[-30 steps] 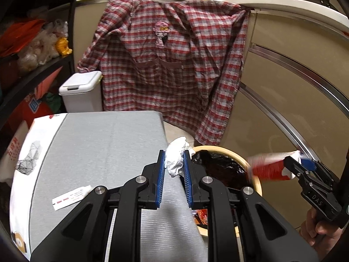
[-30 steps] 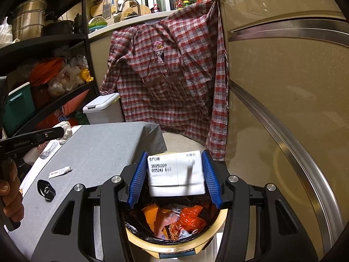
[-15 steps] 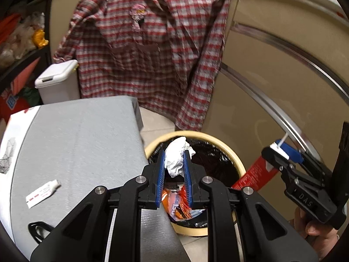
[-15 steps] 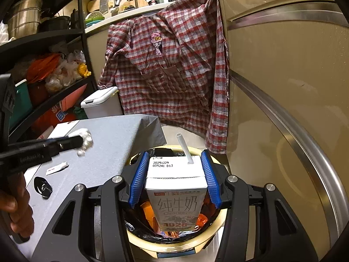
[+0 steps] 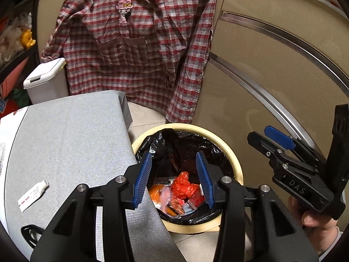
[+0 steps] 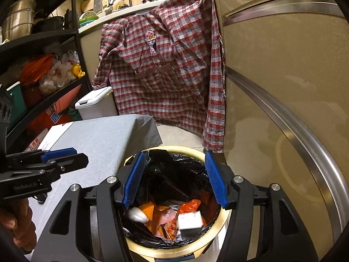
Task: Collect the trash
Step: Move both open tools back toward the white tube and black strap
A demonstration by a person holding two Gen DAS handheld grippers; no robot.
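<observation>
Both grippers hang over the cream-rimmed, black-lined bin [image 5: 234, 166] – left gripper [image 5: 173, 178] and right gripper [image 6: 174, 178] opening, empty. Remaining white sachet [image 5: 32, 195] lies left on the grey tabletop [image 5: 69, 135] – nearer the left gripper, long axis diagonal.

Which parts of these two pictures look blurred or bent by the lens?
Right wrist view: the white carton in the trash bin is motion-blurred; the steel trim bows into a curve. Left wrist view: mostly sharp, the trim curves likewise, corners darken.
</observation>
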